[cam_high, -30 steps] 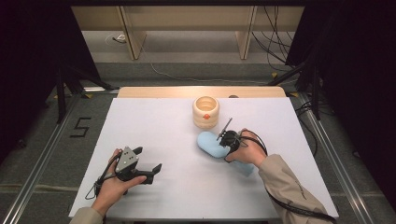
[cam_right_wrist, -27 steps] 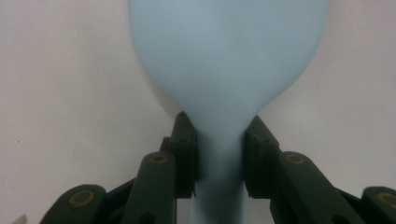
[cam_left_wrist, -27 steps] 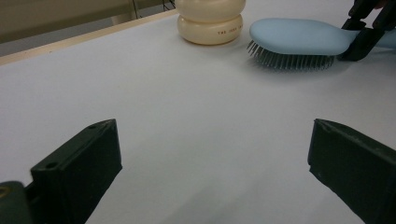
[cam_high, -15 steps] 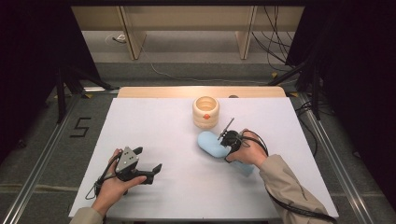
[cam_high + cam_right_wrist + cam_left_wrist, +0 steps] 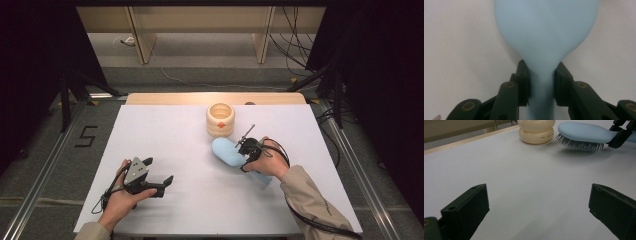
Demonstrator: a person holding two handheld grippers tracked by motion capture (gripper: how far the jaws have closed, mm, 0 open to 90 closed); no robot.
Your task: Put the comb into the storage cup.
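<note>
Right gripper [image 5: 541,82]: its two black jaws are clamped on the narrow neck of the light blue hairbrush [image 5: 546,32], one pad on each side where the handle widens into the head.
Brush, from the high view: the hairbrush [image 5: 227,151] sits right of the table's centre, its head pointing to about 10 o'clock from the right gripper [image 5: 246,156] and its handle running back under the hand toward 4 o'clock.
Brush, bristles: in the left gripper view the hairbrush [image 5: 584,133] has its bristles facing down with a shadow below them; whether the tips touch the white table [image 5: 531,190] or hang just above it, I cannot tell.
Nearest neighbour: a cream, ring-shaped wooden pot [image 5: 220,119] stands at about 11 o'clock from the brush head, near it but apart.
Left gripper [image 5: 160,175]: at about 8 o'clock from the table's centre, well apart from the brush, jaws spread wide with nothing between them, as the left gripper view shows.
Table [image 5: 170,130]: a white sheet over a wooden top.
Step in hand: as I judge it, the grasp on the brush is made and the carry is not yet begun.
Next move: likely a lift on the neck grip; the head is the heavier end and may tip, so the clamp should stay firm and the pot be passed with room to spare.
</note>
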